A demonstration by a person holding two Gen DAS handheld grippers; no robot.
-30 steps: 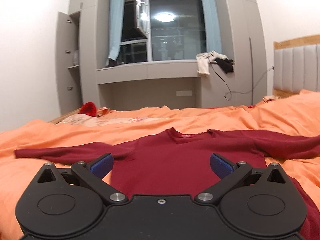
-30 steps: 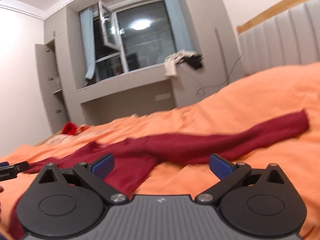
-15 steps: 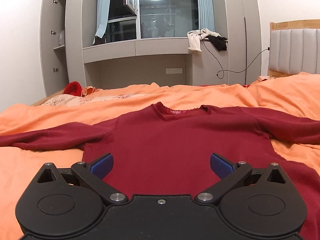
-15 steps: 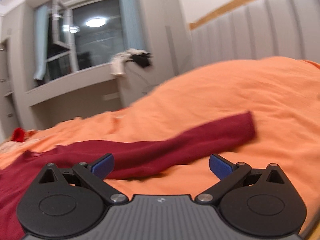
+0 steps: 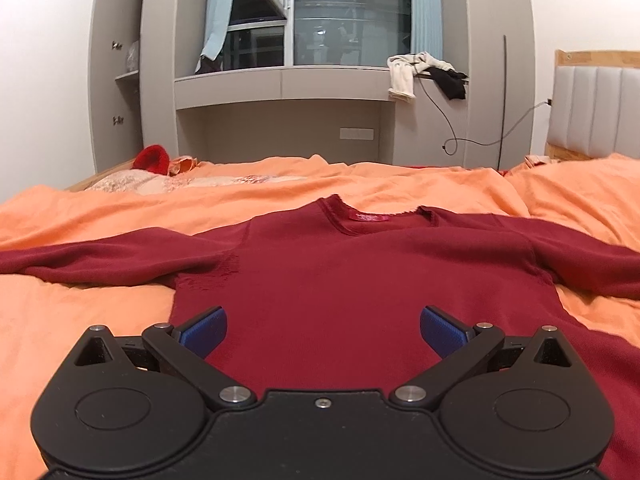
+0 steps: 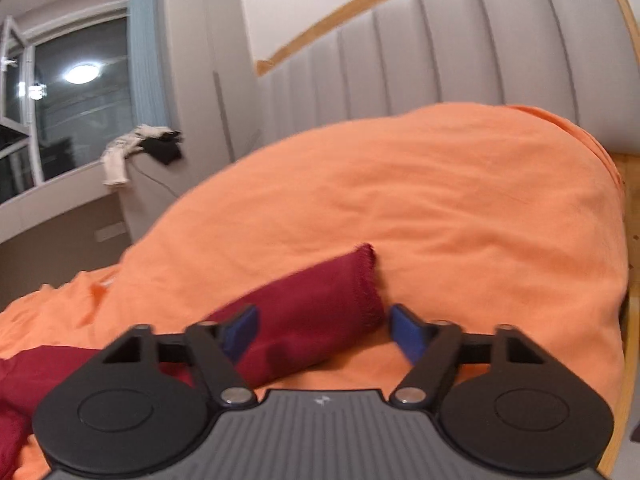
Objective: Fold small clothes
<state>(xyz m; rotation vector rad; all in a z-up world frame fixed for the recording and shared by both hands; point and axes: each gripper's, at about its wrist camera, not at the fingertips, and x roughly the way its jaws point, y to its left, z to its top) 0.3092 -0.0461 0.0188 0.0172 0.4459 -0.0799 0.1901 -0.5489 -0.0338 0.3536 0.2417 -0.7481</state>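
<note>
Though unreadable, sweater (image 5: pixel 360 280) neck label (image 5: pixel 374 217) red.

One red sweater (image 5: pixel 340 280), one orange duvet (image 5: pixel 80 320), two tools (image 5: pixel 323 330) (image 6: pixel 323 330).

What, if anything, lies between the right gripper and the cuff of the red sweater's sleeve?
Nothing visible. The cuff lies on the orange duvet, already between the right gripper's fingers, which have just been closing. A small gap shows beside the right-hand pad.

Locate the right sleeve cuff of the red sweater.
In the right wrist view, the cuff lies on the orange bedding between the right gripper's closing fingers, below the padded headboard.
</note>
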